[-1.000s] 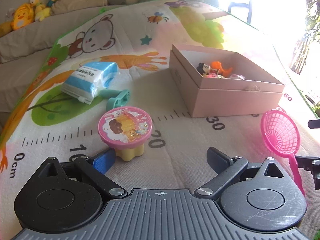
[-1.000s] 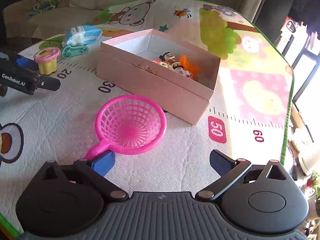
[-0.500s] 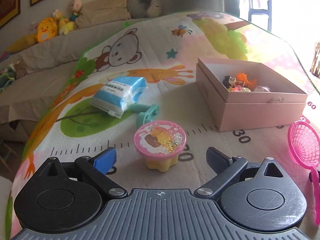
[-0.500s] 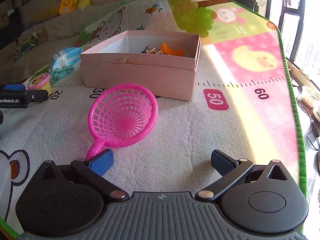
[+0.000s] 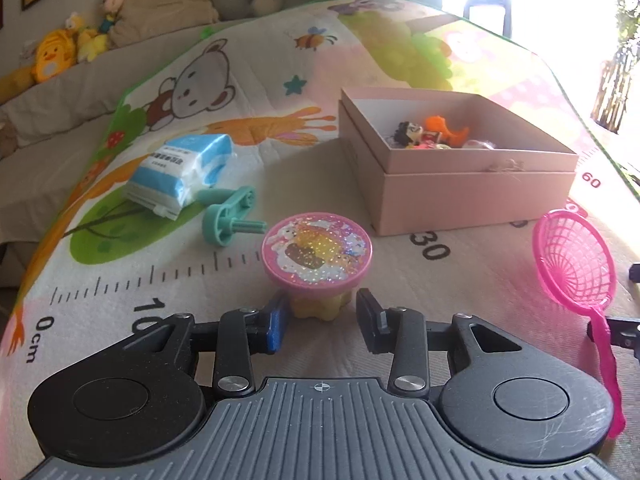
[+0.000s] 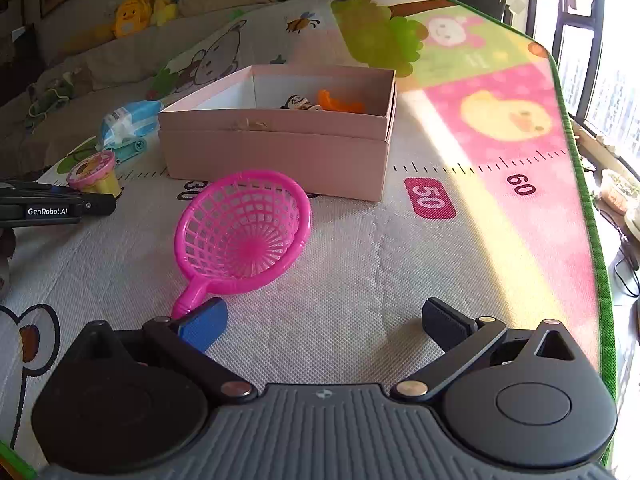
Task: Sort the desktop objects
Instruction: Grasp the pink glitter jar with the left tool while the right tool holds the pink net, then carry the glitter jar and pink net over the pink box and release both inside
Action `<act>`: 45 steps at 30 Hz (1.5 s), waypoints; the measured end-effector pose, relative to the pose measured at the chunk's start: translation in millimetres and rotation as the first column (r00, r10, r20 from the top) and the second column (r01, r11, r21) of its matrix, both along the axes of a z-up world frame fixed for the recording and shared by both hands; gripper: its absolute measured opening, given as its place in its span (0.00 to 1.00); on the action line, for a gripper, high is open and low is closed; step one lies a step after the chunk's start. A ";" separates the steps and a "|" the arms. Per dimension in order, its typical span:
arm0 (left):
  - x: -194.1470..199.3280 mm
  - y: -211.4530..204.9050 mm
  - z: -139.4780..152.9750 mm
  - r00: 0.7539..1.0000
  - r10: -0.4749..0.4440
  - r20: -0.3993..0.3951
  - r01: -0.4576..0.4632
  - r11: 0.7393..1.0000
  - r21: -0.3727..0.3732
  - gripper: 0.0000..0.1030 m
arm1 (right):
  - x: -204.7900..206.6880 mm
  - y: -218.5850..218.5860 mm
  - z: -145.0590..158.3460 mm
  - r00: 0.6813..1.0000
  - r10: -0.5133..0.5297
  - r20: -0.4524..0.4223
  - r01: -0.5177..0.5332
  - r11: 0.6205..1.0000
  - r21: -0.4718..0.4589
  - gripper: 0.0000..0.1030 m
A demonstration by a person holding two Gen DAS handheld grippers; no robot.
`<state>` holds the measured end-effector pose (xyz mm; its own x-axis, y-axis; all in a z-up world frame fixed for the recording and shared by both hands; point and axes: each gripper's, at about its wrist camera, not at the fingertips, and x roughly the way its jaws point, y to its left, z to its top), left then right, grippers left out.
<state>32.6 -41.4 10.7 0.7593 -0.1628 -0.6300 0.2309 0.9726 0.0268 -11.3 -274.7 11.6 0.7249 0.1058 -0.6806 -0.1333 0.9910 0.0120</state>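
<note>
Left gripper [image 5: 320,322] just closed around yellow tub [image 5: 318,258], glittery pink lid; right gripper [image 6: 324,322] apart.

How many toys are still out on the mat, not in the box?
3: the glittery pink-lidded tub between the left gripper fingers, the teal toy beside the tissue pack, and the pink net. Others may be out of view.

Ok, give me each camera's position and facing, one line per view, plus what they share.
Left wrist: on the left gripper, facing forward-down over the pink-lidded yellow jar; its fingers have just closed around the jar's base.
Right wrist: on the right gripper, open, facing the pink strainer.
Shared: pink box, strainer, jar, tissue pack, play mat.
</note>
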 end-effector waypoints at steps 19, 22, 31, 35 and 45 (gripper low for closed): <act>12.4 -24.0 -2.7 1.000 -0.014 0.023 0.013 0.999 0.040 0.73 | -3.6 -4.5 4.5 0.999 0.017 -0.043 -0.017 1.000 -0.003 1.00; 12.6 -21.8 -2.7 1.000 -0.014 0.019 0.014 0.999 0.030 0.57 | -9.1 -14.6 11.7 0.999 -0.018 -0.044 0.018 1.000 0.003 1.00; -10.5 -4.3 -0.4 1.000 -0.021 0.003 0.021 1.000 -0.002 0.42 | -4.6 -4.6 49.5 0.995 -0.055 0.089 0.054 0.998 0.012 1.00; -28.2 5.5 1.1 1.000 -0.020 -0.005 0.020 1.000 -0.004 0.43 | 8.1 26.2 45.8 0.996 -0.004 0.086 0.005 1.000 -0.008 1.00; -31.3 19.7 -0.8 1.000 0.022 -0.011 -0.022 0.999 -0.034 0.56 | 33.6 71.9 16.1 0.996 0.053 0.069 -0.036 0.972 -0.233 1.00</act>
